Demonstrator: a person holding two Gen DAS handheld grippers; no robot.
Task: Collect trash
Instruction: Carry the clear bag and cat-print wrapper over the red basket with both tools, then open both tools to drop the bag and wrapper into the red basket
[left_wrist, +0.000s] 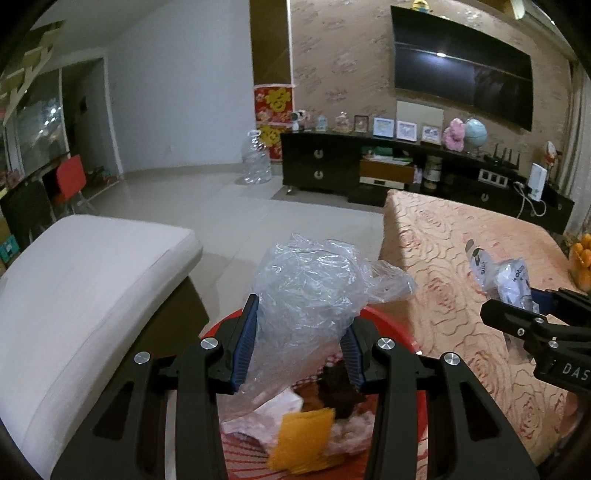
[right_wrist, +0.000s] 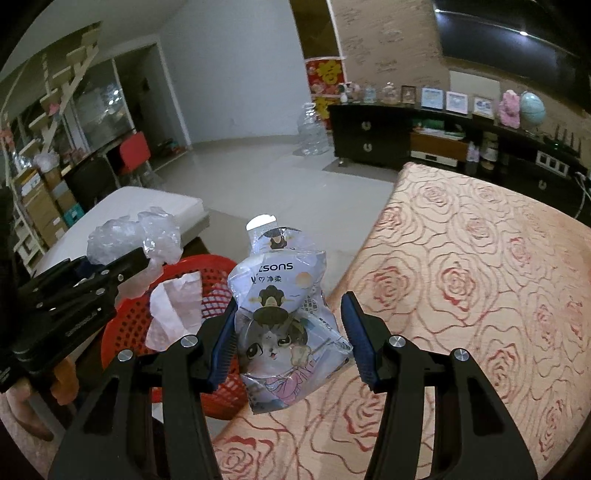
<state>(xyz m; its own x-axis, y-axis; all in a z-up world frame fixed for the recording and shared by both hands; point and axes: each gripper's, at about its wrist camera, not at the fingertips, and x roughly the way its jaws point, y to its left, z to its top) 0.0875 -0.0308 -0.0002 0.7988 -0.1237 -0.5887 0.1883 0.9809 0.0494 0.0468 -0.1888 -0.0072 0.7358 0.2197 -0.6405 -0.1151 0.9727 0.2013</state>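
White cushioned bench (left_wrist: 85, 280) at far left. Left gripper (left_wrist: 299, 343) clamped on crumpled clear plastic bag (left_wrist: 310, 284), held directly above red mesh basket (right_wrist: 218, 291); basket already contains tissue (right_wrist: 173, 314), a yellow wrapper (left_wrist: 303, 439) and dark scraps. Right gripper (right_wrist: 291, 339) pinches a printed cat-cartoon wipes packet (right_wrist: 284, 328), limp, over the near edge of the rose-patterned tablecloth (right_wrist: 480, 295), just beside the basket.
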